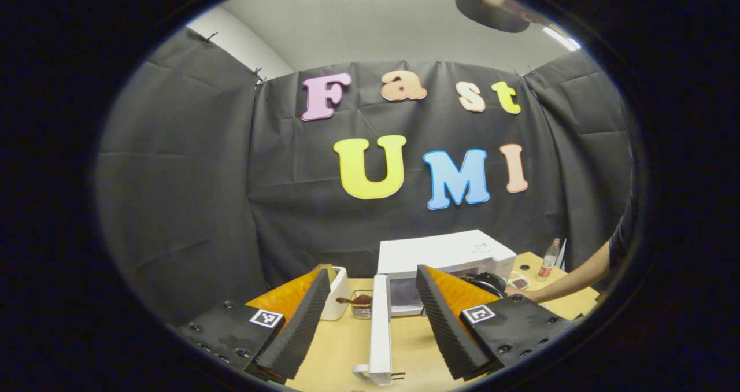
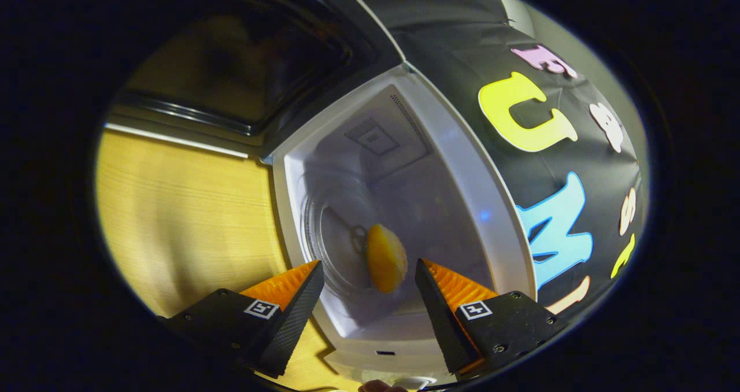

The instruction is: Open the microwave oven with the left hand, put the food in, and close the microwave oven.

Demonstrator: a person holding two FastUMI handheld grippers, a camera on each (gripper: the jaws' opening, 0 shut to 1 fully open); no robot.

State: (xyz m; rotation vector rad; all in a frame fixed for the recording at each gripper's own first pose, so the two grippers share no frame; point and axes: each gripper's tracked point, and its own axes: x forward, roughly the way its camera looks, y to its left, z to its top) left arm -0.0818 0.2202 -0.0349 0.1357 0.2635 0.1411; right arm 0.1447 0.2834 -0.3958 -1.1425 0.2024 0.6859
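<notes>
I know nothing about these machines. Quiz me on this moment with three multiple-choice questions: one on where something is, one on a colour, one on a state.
1. Where is the food?
A. On the table beside the microwave
B. Inside the microwave, on its glass turntable
C. Held between the right gripper's jaws

2. What colour is the microwave's outer casing?
A. White
B. Red
C. Green

3. How does the microwave door stand?
A. Fully shut
B. Taken off and lying flat
C. Swung open

Answers:
1. B, the right gripper view shows the yellow-orange piece resting on the turntable inside the cavity, with the right gripper open in front of it.
2. A, the left gripper view shows a white top and front.
3. C, in the left gripper view the door juts edge-on toward the open left gripper, and the right gripper view looks straight into the cavity.
</notes>
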